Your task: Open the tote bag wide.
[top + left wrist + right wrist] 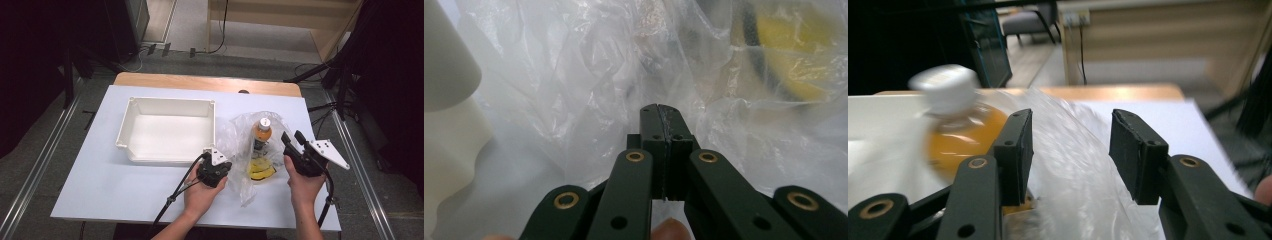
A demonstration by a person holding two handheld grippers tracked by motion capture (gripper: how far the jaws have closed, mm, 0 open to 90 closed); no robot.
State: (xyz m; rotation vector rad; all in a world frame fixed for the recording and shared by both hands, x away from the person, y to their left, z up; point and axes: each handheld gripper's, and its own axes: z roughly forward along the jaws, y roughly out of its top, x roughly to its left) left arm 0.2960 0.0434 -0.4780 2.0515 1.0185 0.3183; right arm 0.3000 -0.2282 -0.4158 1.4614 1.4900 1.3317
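Observation:
A clear plastic bag [239, 142] lies on the white table, right of centre. Inside it stands an orange drink bottle [262, 131] with a white cap, and a yellow and black object [261, 171] lies in front of the bottle. My left gripper [226, 170] sits at the bag's left edge, shut on a fold of the film [574, 75], with its jaws pressed together [658, 114]. My right gripper [294, 137] hovers at the bag's right side, open. In the right gripper view the bag [1073, 170] shows between the jaws without touching the pads, and the bottle [955, 125] is to their left.
An empty white plastic bin [131, 125] stands left of the bag, and its rounded corner [449, 75] is close to my left gripper. The table's right edge [320, 150] runs just beyond my right hand. Cables trail from both grippers toward the near edge.

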